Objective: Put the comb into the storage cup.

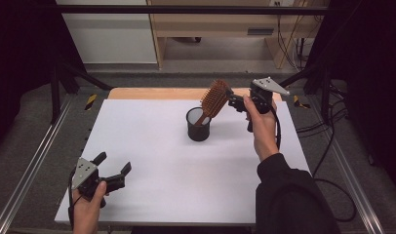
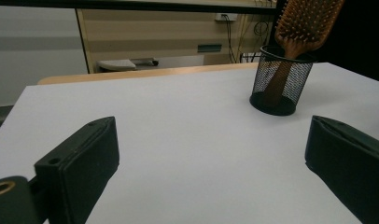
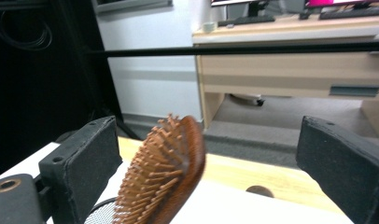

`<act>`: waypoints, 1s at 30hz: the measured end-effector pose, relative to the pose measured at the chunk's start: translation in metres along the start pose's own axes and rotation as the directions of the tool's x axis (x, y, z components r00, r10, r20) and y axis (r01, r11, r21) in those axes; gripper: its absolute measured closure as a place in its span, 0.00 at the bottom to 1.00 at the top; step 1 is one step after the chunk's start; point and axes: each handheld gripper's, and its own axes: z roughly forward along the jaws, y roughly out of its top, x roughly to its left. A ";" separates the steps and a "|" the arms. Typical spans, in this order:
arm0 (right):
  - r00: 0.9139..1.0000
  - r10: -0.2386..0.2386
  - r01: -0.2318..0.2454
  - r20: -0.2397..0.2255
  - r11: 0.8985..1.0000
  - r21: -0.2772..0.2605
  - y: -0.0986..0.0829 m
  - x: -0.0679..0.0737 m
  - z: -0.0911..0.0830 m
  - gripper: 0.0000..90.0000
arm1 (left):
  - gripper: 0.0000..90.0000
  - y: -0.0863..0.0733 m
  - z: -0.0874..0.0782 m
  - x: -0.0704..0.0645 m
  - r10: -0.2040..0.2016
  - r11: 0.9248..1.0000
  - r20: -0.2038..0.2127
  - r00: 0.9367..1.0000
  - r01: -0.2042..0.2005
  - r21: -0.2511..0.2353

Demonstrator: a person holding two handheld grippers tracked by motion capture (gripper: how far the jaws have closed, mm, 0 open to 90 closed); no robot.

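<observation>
Judged well along, nearly finished. Brown wooden paddle hairbrush [image 1: 214, 99] already standing handle-down in the black wire-mesh cup [image 1: 198, 125], bristled head sticking out above the rim and leaning toward the right and far side. Cup placed on the white tabletop [image 1: 152, 161] a little right of centre, toward the far edge; handle seen through the mesh in the left gripper view, reaching down to the cup's floor [image 2: 277, 79].

Right gripper [image 1: 233, 99] held high at the far right, just beside the brush head, jaws spread wide. In the right gripper view, brush head [image 3: 166, 172] sitting between the two jaws, nearer the left-hand one, apart from the other; contact with the near jaw not possible to tell. Looks like a release, with the brush carried by the cup rather than by the jaws.

Left gripper [image 1: 113, 169] low at the near left corner of the tabletop, well apart from cup and brush, jaws wide and holding nothing.

Probably left: drawing the right gripper clear of the brush head without tipping the cup.
</observation>
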 end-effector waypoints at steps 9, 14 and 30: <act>1.000 -0.019 0.019 -0.004 1.000 -0.014 0.005 -0.009 -0.013 0.05 | 0.03 0.003 -0.006 0.014 -0.006 0.999 -0.018 1.000 0.005 -0.034; 1.000 -0.021 0.021 -0.005 0.999 -0.025 0.007 -0.013 -0.019 0.04 | 0.03 0.003 -0.009 0.019 -0.007 0.999 -0.020 1.000 0.006 -0.047; 1.000 -0.019 0.018 -0.001 0.999 -0.050 0.004 -0.027 -0.047 0.03 | 0.03 0.002 -0.011 0.023 -0.019 0.998 -0.030 0.999 0.017 -0.057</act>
